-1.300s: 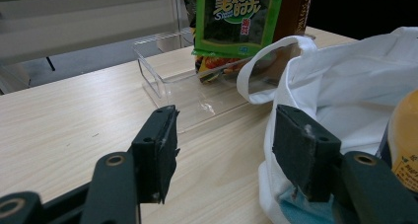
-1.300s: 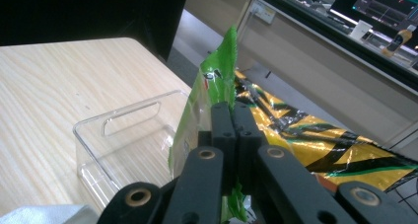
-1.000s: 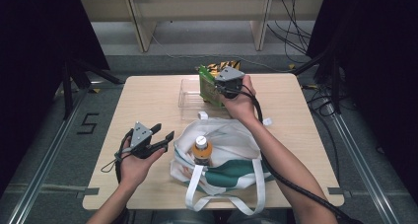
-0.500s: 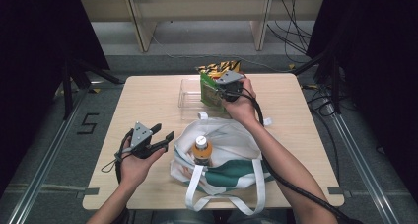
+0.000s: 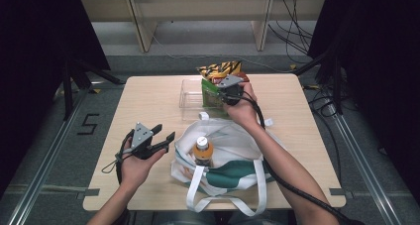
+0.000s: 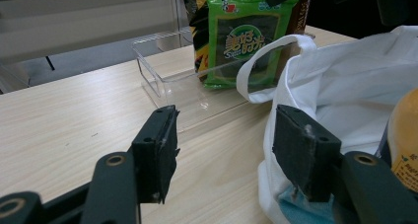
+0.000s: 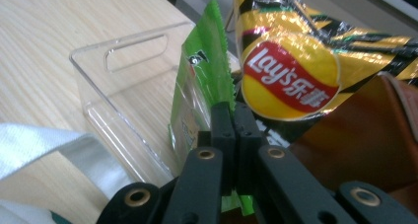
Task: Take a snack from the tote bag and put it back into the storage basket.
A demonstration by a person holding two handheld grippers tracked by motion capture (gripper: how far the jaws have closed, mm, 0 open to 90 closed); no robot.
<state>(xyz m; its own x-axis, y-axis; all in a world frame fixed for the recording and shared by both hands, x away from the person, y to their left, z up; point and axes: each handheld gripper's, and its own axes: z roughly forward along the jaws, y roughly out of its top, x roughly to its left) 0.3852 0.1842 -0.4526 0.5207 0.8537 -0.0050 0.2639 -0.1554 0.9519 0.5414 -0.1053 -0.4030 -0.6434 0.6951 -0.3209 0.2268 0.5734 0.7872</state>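
My right gripper [image 5: 229, 89] sits at the far side of the desk [image 5: 148, 101], and its fingers [image 7: 224, 125] are pressed together on the top edge of the green snack packet [image 5: 210, 92]. In the right gripper view the crinkled green seal of that packet runs up between the two black pads, which meet with almost no gap. The packet stands upright at the right end of the clear plastic bin [image 5: 190, 93], its lower part inside the bin's wall. Just behind it stands a yellow and black chip bag [image 5: 220, 69], and in the right gripper view a brown bag [image 7: 355, 145] lies beside that one.

My left gripper [image 5: 159, 140] is at the near left of the desk, well apart from the bin, with nothing in it. Its fingers [image 6: 155, 150] stand wide apart; in the left gripper view I look between them across bare wood toward the bin and the green packet beyond.

Between my two forearms lies the white tote bag [image 5: 233, 155] with a green panel, mouth open, its handles trailing toward the near edge. An orange bottle [image 5: 202, 151] with a white cap stands upright inside it. The tote's far rim lies just beside the bin's near wall.
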